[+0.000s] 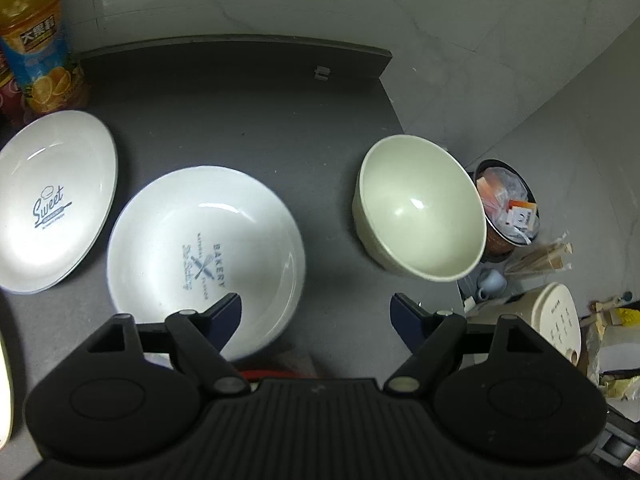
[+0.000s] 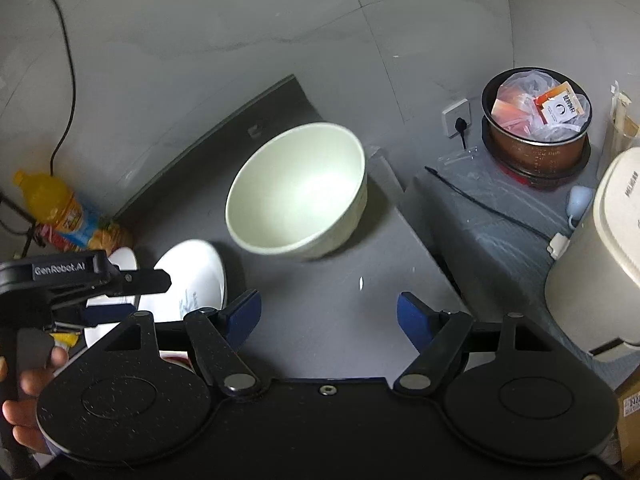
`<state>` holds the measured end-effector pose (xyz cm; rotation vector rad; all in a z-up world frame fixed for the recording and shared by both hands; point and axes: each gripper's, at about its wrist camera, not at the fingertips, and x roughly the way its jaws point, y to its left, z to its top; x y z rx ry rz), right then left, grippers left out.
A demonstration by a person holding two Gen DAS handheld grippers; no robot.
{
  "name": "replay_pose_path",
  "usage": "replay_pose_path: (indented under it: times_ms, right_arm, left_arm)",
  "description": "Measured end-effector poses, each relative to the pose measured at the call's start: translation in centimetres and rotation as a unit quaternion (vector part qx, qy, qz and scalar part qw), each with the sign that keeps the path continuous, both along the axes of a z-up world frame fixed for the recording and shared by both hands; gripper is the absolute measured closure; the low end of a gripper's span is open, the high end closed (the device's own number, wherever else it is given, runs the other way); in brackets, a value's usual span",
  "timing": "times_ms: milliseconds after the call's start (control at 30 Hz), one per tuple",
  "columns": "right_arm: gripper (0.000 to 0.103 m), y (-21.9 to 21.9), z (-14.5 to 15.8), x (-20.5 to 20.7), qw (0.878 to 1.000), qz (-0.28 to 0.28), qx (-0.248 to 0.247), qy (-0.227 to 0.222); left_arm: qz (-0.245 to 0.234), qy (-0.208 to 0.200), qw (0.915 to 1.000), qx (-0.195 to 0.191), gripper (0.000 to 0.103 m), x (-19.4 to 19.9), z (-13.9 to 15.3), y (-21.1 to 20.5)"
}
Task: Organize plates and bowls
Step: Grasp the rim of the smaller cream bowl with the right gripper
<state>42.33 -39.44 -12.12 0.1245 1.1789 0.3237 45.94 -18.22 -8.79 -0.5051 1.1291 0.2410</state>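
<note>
Home kitchen, rice cooker [image 2: 600, 248], plates [image 1: 204, 256]

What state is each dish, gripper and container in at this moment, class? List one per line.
Green bowl: upright, empty.
Bakery plate: flat, empty.
Sweet plate: flat, empty.
Left gripper: open, holding nothing.
Right gripper: open, holding nothing.
Juice bottle: upright.
Pot: stuffed with packets.
</note>
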Motion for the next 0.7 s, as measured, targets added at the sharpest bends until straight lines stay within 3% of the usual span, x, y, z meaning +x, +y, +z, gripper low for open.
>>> replay_pose_path:
  times_ms: [533,700]
  right_arm:
    - [0.041,0.6,-3.6,6.8,0.999,-0.016,0.019,0.024]
    - [0.045,1.1,-5.3,8.0,0.999,-0.027,0.024,0.024]
  left_arm:
    - [0.019,-0.004,0.9994,-0.028,0.027,6.3,-2.6,-0.3]
    - [0.003,0.002,0.9994,-0.034,0.036,7.6,-4.6,-0.4]
